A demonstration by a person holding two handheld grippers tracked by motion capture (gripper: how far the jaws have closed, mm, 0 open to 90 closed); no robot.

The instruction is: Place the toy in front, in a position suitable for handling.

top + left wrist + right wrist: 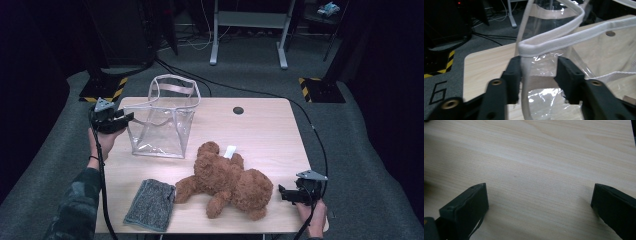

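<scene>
Wooden table [270,130]: left gripper [116,120] at left edge, jaws round bag [162,120] corner, not clamped; right gripper [290,195] agape, front-right corner.

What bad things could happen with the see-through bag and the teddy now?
1. The left claw has the see-through bag's white edge between its jaws, but a gap still shows on one side, so the floppy plastic might slip out.
2. The bag stands light and upright; a tug could tip it over.
3. The teddy lies wider than the bag's mouth, so it might snag going in.
</scene>
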